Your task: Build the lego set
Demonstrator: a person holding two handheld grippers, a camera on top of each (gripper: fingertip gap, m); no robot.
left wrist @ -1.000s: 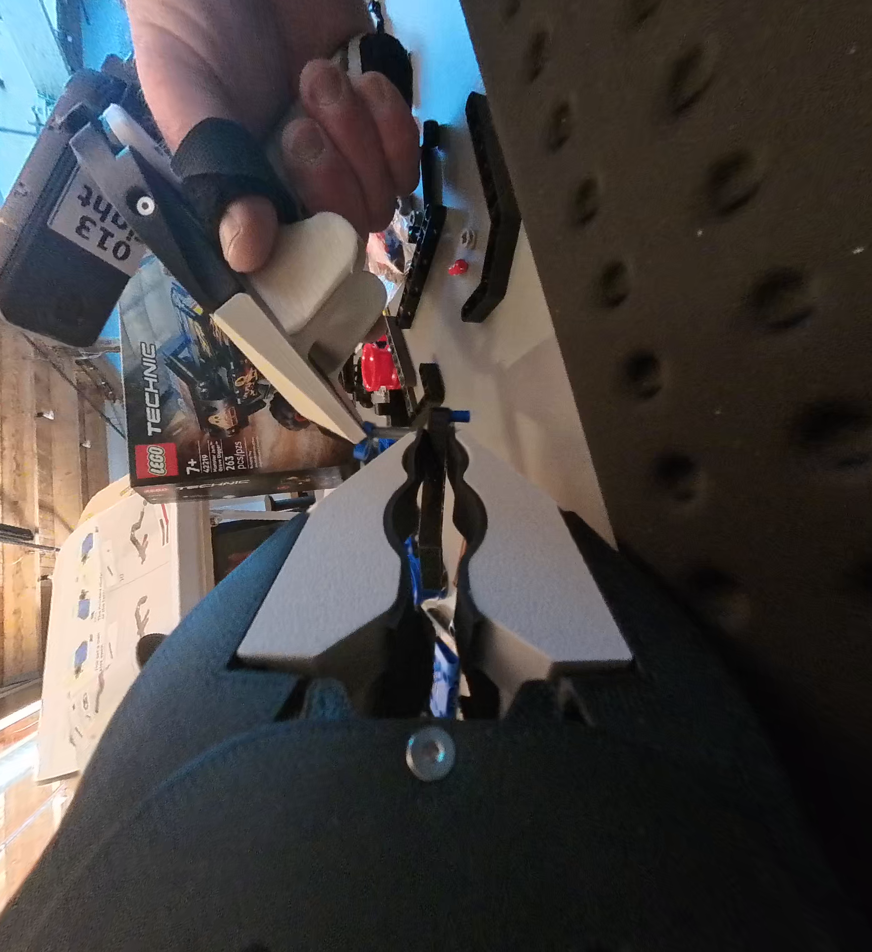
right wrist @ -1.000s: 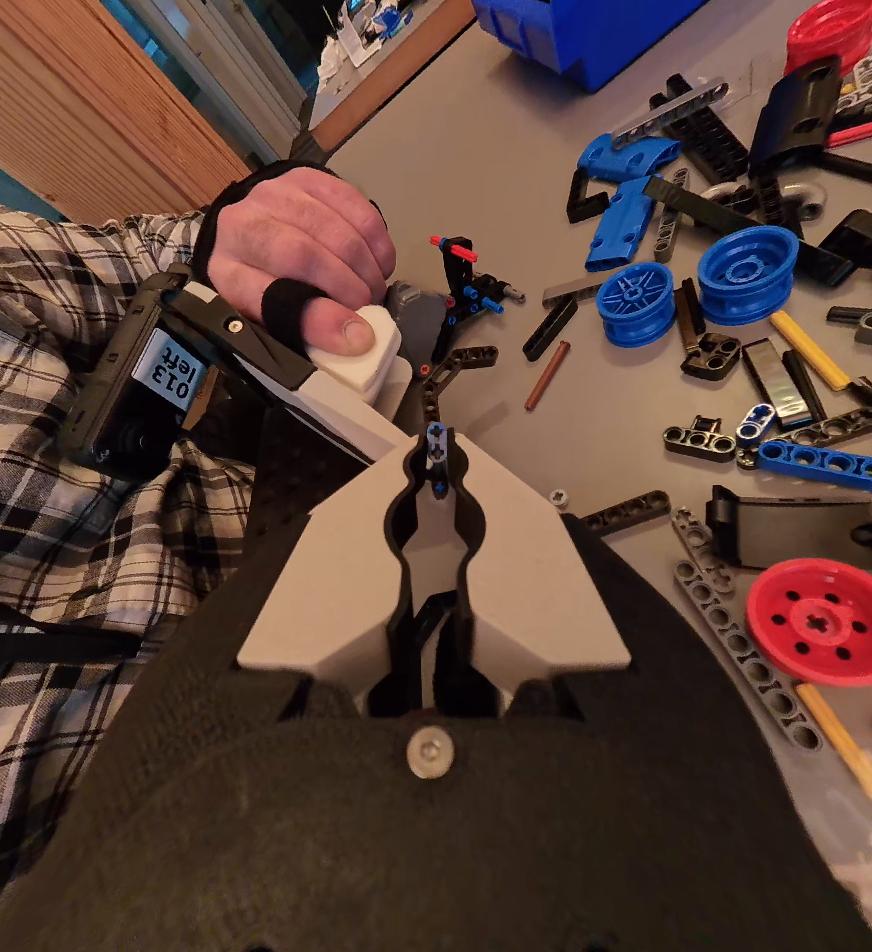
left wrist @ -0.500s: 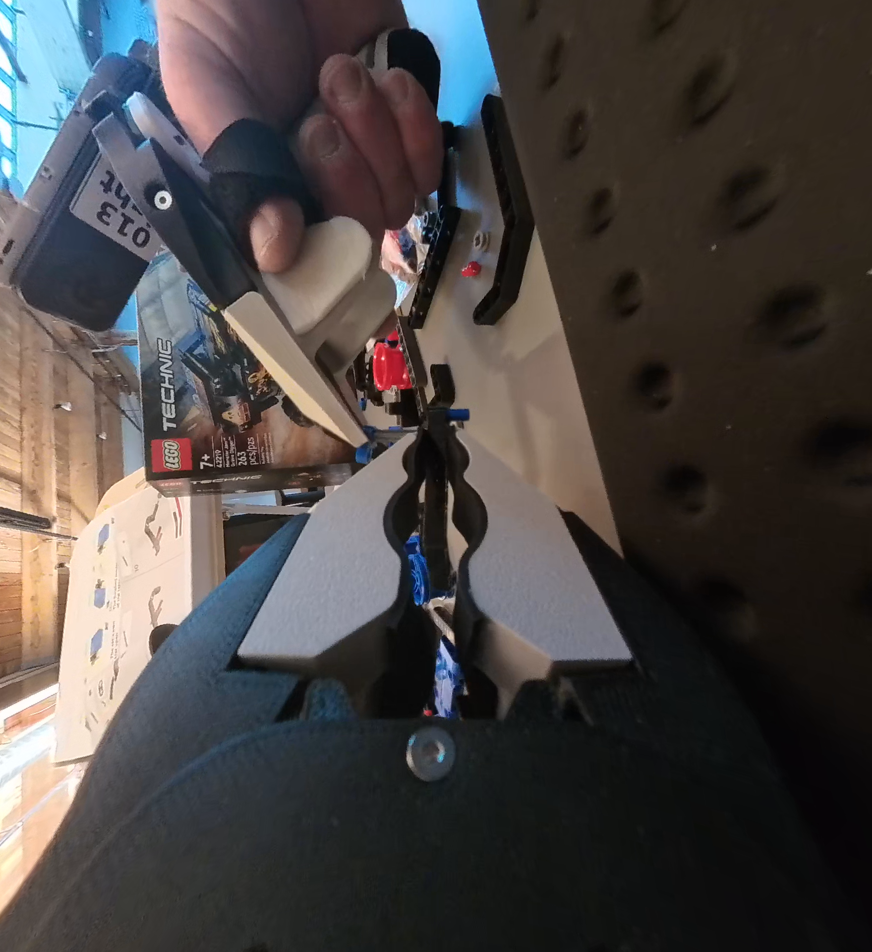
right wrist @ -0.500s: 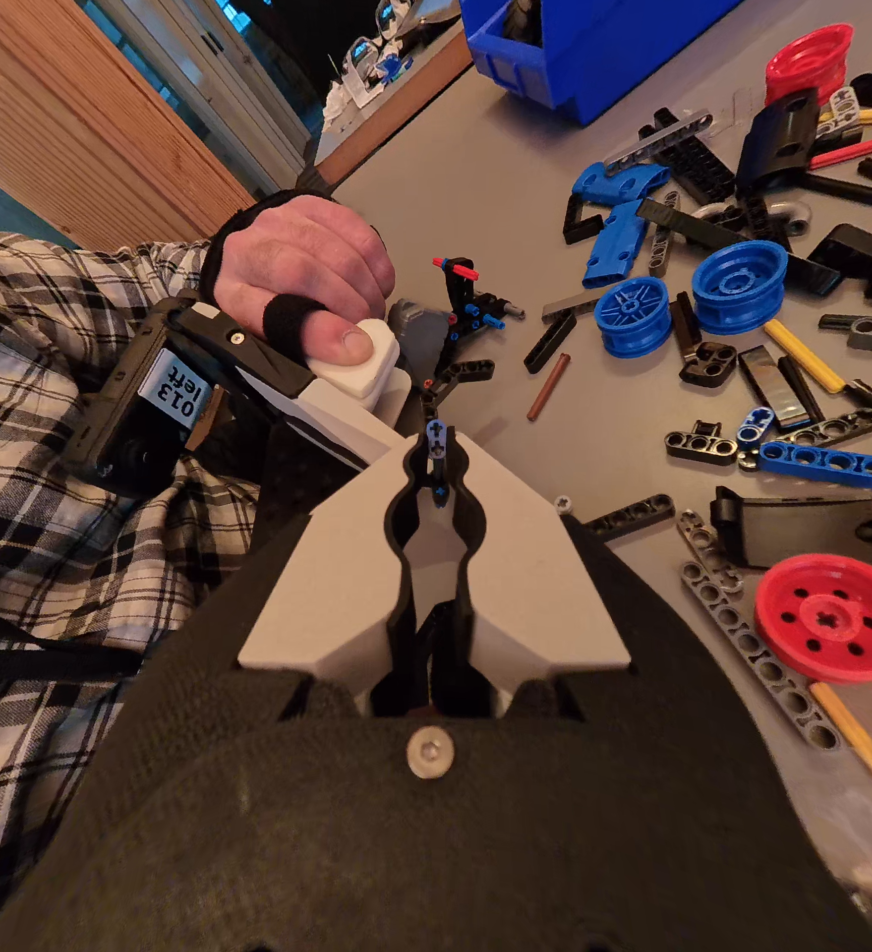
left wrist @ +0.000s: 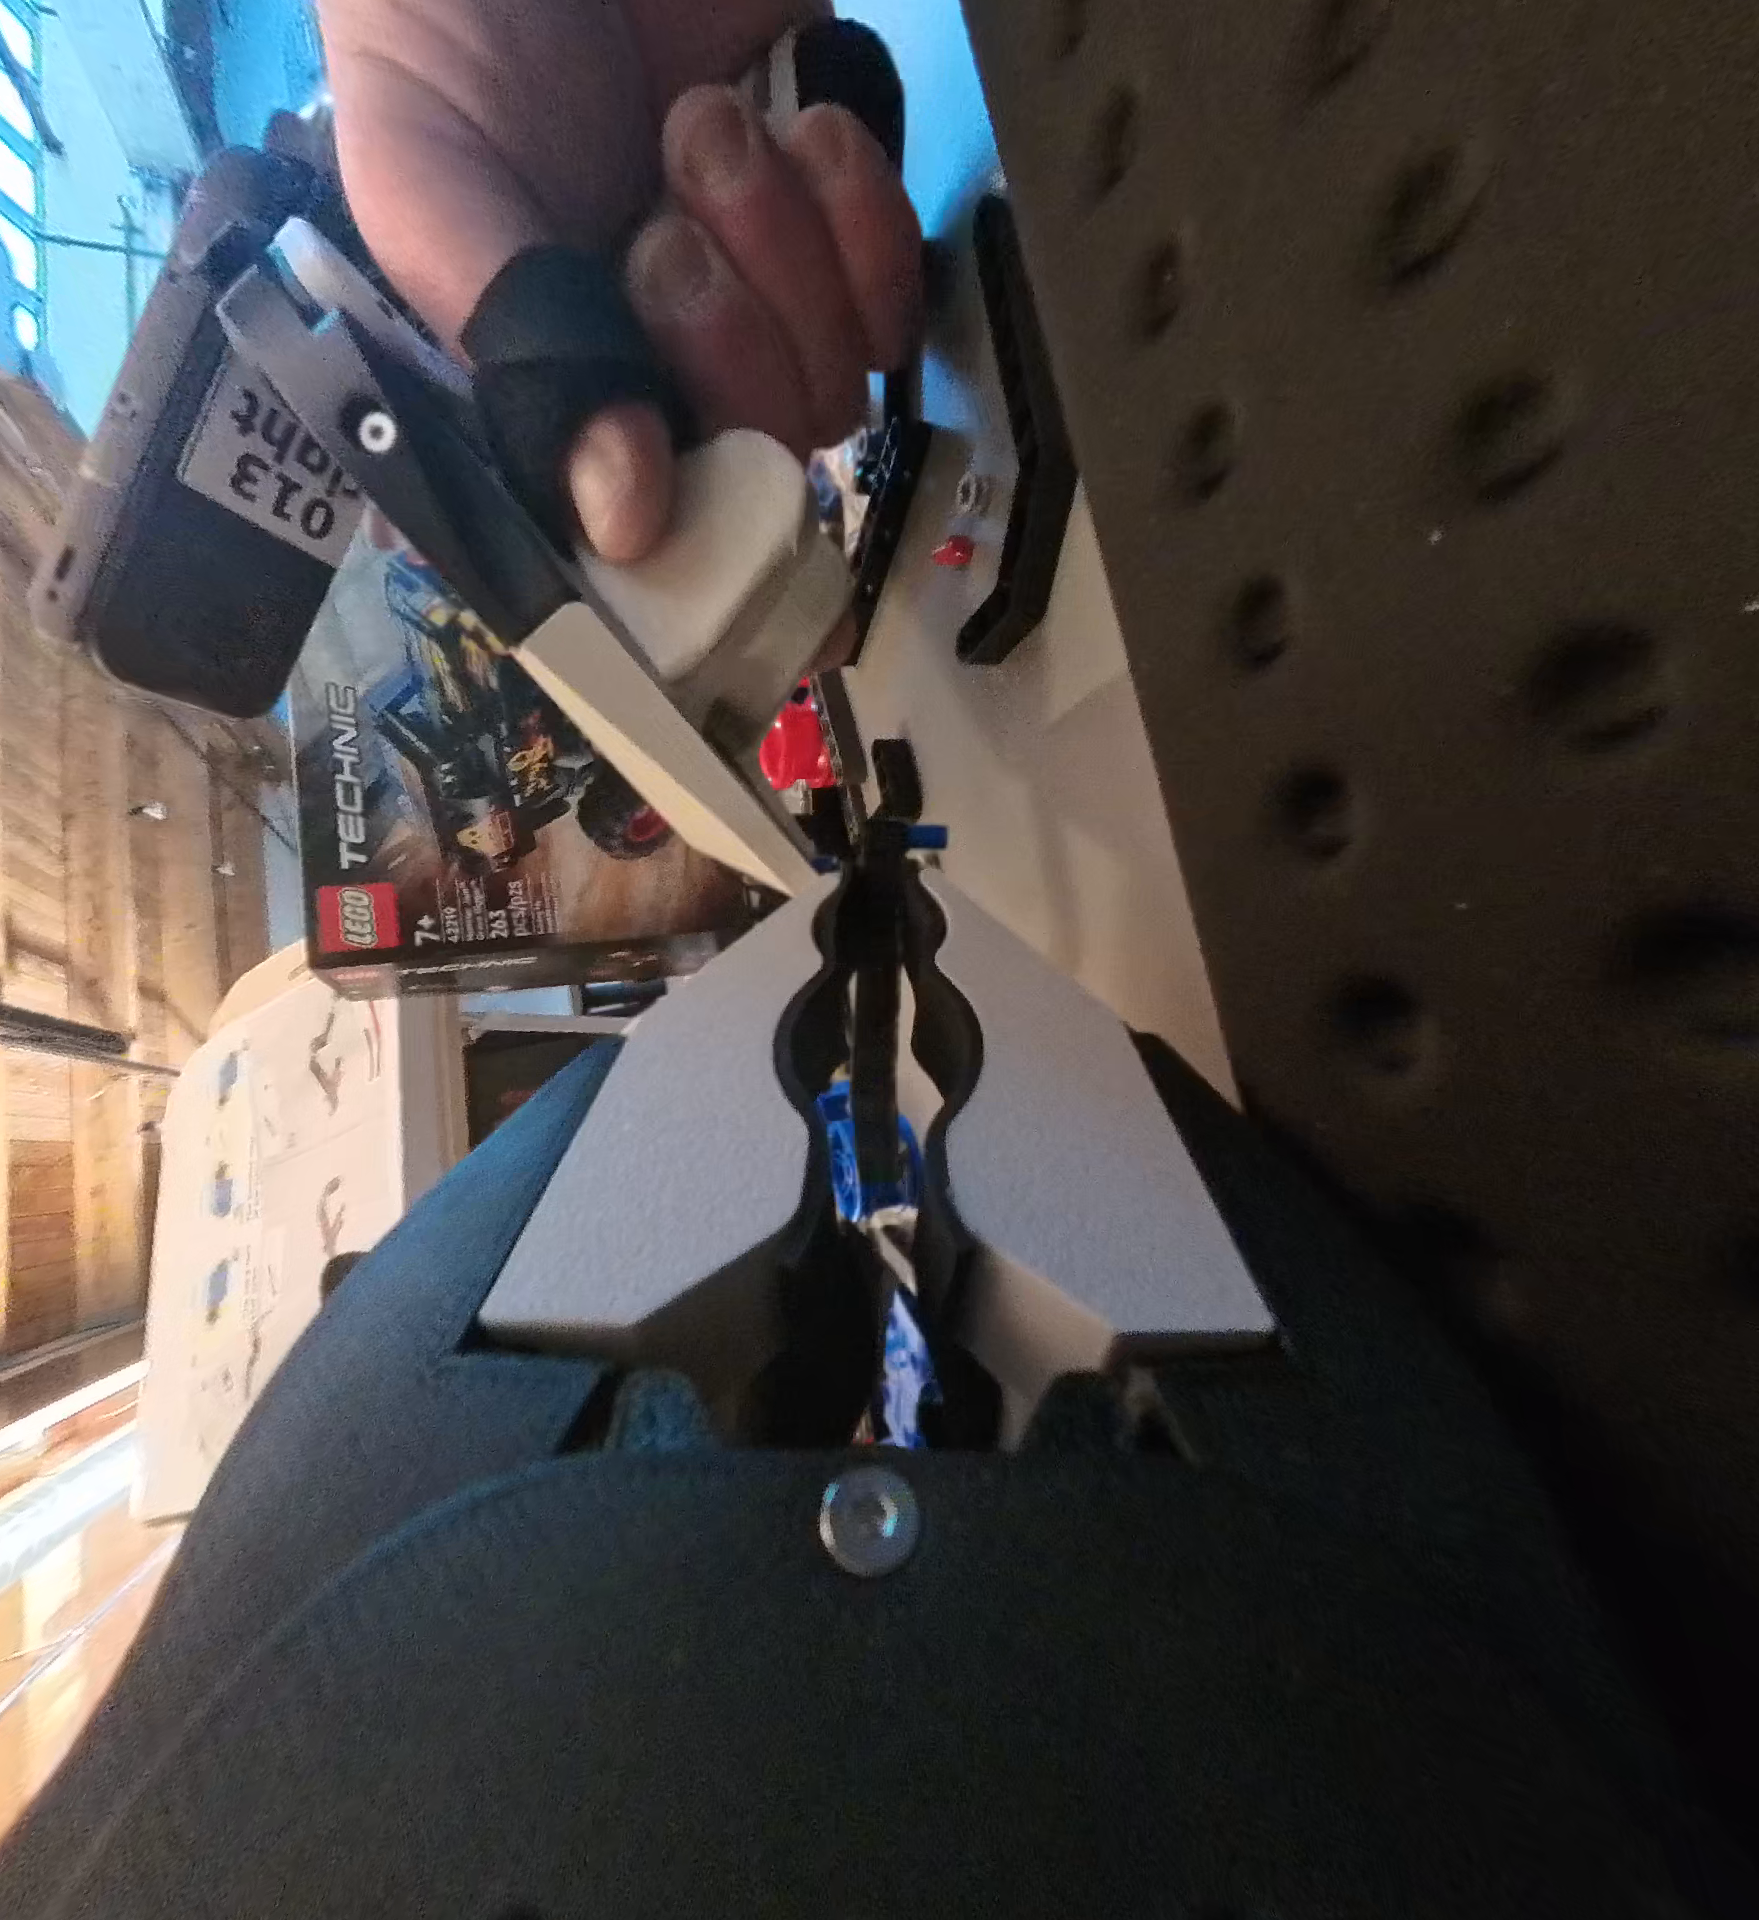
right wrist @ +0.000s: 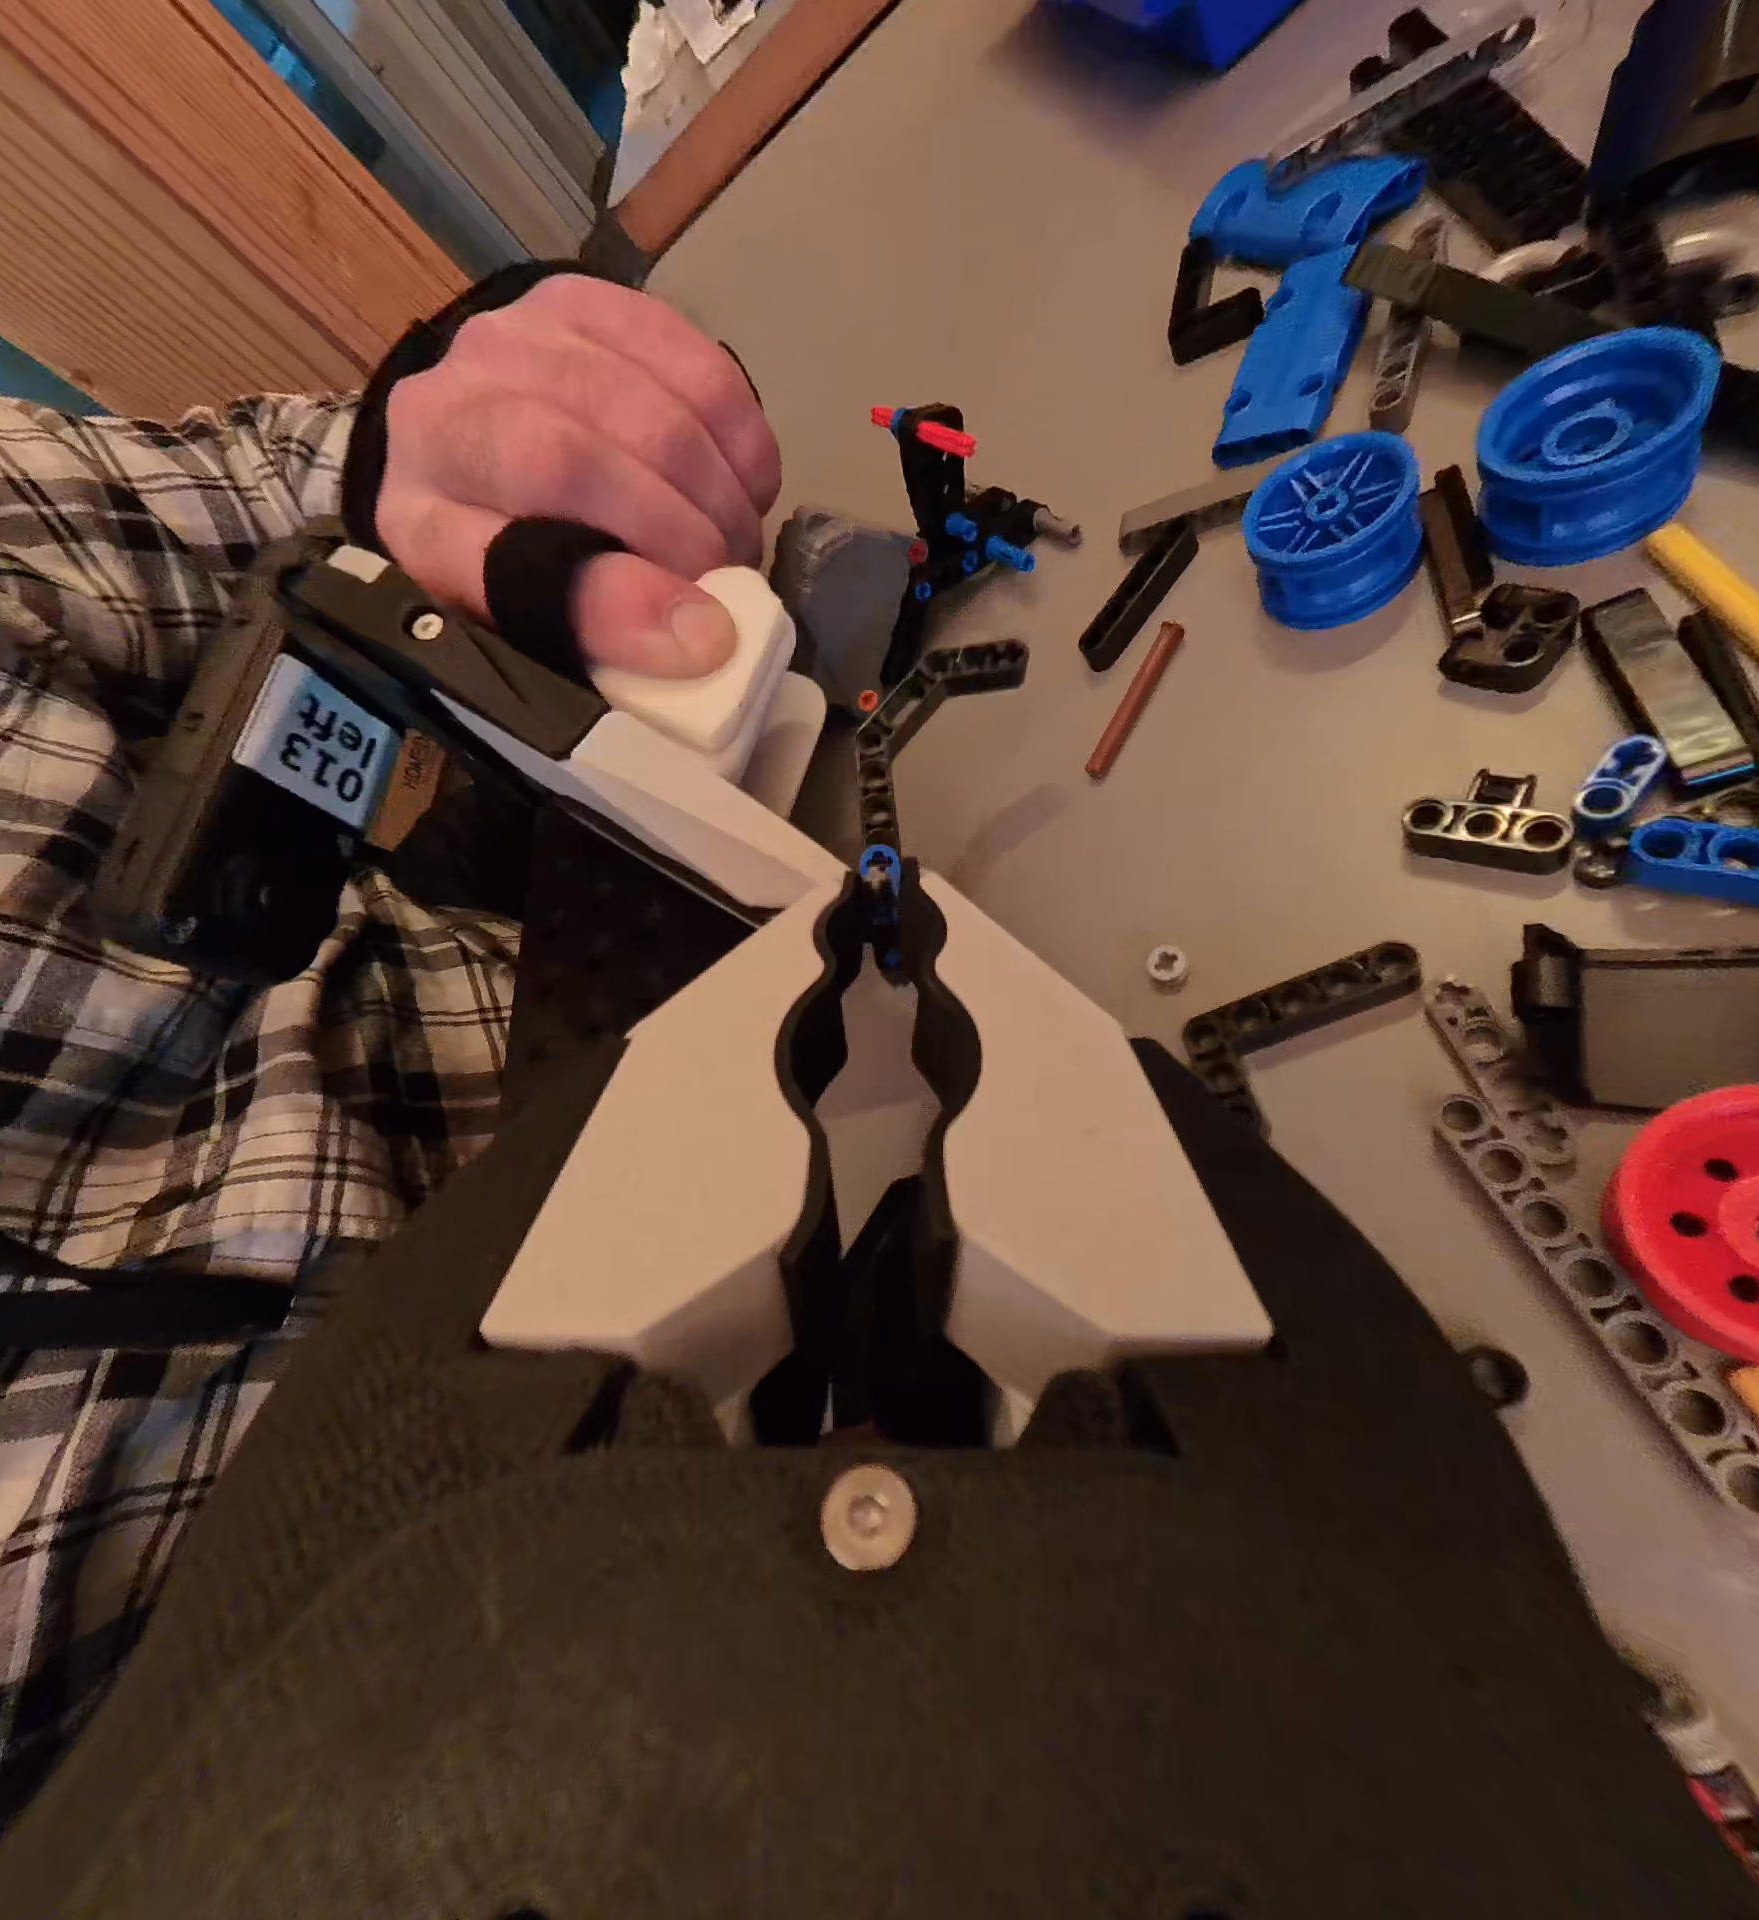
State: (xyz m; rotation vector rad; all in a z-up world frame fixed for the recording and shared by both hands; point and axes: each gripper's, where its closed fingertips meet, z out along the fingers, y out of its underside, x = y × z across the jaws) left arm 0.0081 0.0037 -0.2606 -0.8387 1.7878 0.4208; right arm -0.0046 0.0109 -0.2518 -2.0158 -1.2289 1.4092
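The right gripper (right wrist: 877, 883) sits closer to the black assembly (right wrist: 942, 623), and its small blue connector (right wrist: 880, 902) now nearly meets the tip of the bent black beam (right wrist: 880, 769), where earlier a gap showed.

Left tool (left wrist: 877, 894) clamped shut, right tool (right wrist: 877, 894) clamped shut, tips meeting

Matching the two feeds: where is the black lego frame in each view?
Left wrist view: black frame centre, edge-on in the left gripper.
Right wrist view: black frame upper centre, beyond the right gripper holding a blue connector.
Shared landmark: bent black beam on the table.
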